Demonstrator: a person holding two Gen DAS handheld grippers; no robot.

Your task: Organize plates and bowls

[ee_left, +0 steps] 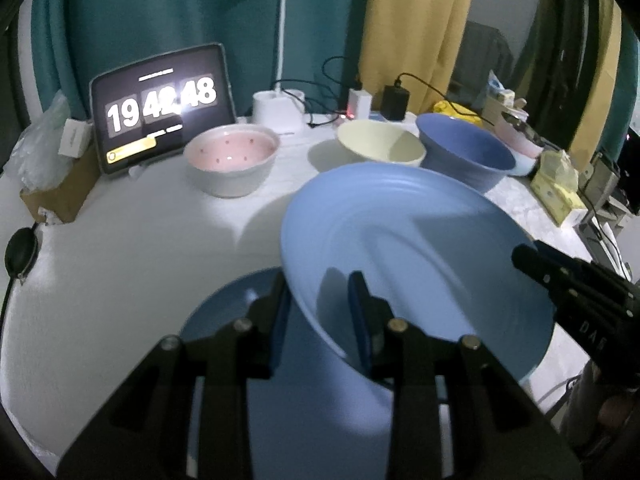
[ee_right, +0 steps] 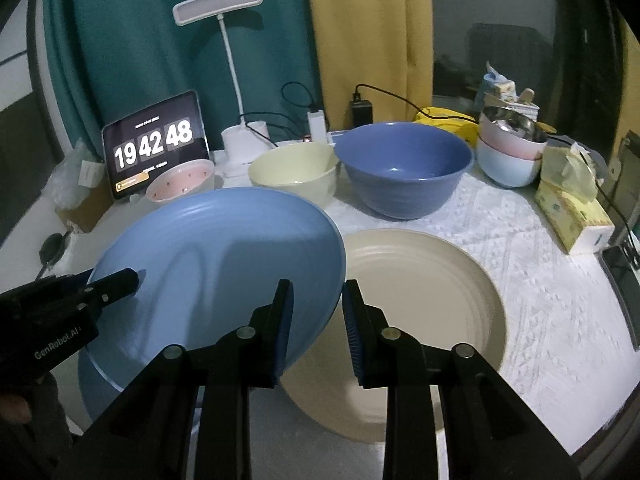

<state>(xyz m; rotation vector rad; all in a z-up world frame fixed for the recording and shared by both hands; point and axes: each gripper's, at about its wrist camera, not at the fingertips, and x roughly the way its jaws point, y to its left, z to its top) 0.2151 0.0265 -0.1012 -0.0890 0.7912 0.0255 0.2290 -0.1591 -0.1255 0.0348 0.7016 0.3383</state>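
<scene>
My left gripper [ee_left: 320, 312] is shut on the near rim of a light blue plate [ee_left: 400, 248] and holds it tilted above a second blue plate [ee_left: 224, 312] on the table. In the right wrist view the held blue plate [ee_right: 224, 264] hangs at left, partly over a beige plate [ee_right: 420, 300] lying flat. My right gripper [ee_right: 316, 320] is open; its left finger is over the blue plate's right edge, not gripping. A pink-inside bowl [ee_left: 232, 156], a cream bowl [ee_left: 380, 146] and a dark blue bowl [ee_right: 404, 164] stand behind.
A tablet clock [ee_right: 154, 144] and a white lamp base [ee_right: 244, 144] stand at the back. Stacked pink and pale blue bowls [ee_right: 508, 152] and a yellow tissue pack [ee_right: 572, 208] are at the right. Chargers and cables [ee_right: 360, 108] lie at the back edge.
</scene>
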